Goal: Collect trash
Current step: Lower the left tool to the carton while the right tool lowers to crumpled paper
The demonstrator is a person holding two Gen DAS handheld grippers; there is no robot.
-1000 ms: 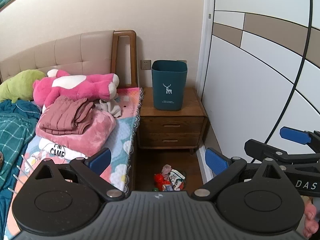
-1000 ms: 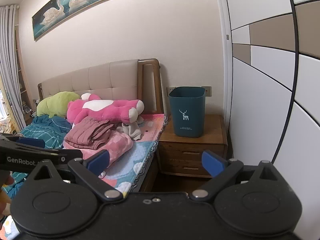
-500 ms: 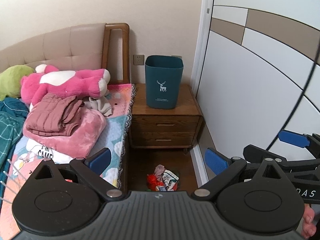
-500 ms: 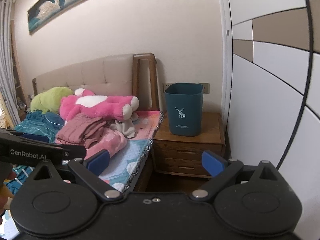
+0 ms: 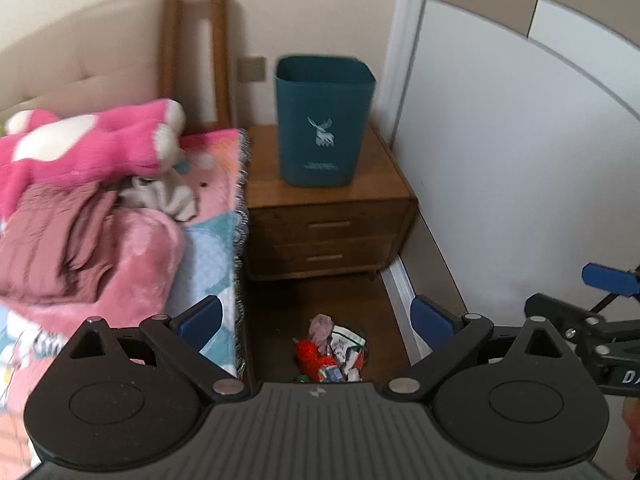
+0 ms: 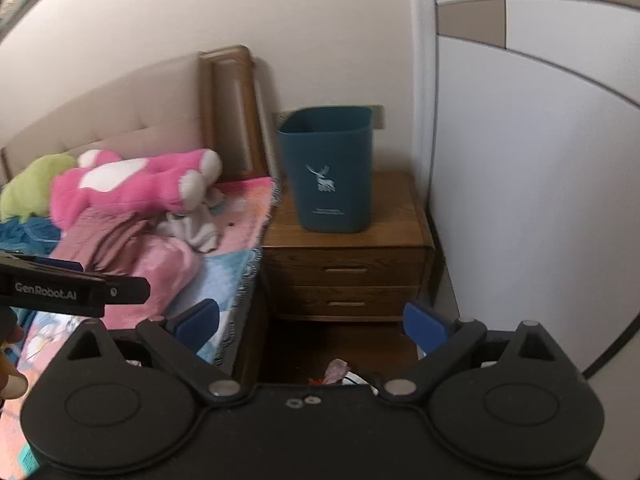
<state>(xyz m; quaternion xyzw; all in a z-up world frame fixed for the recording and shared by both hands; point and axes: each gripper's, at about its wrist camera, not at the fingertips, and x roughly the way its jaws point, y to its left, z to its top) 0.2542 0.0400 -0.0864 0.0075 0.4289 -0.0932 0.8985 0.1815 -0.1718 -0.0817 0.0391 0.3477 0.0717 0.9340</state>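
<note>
Standing by the bed: both grippers empty, jaws spread wide on each. Left gripper hangs above the trash pile; right gripper sits alongside, only the pile's top edge showing past its body

Trash: a loose heap of red and white wrappers with a crumpled pinkish scrap on top, lying on the dark floor in the narrow gap between bed and wardrobe, in front of the nightstand. Teal bin stands upright on the nightstand top, well apart from the pile and higher

Judged stage: approach, nothing grasped yet

Risks:
- heap is mixed and light; one pinch likely lifts part of it, leaving bits on the floor
- tight gap: two grippers side by side could knock each other, the bed fringe or the wardrobe rail
- bin looks light and tall; a nudge at the rim while dropping trash could tip it off the nightstand
- frames blurred, so small scraps hard to count
</note>
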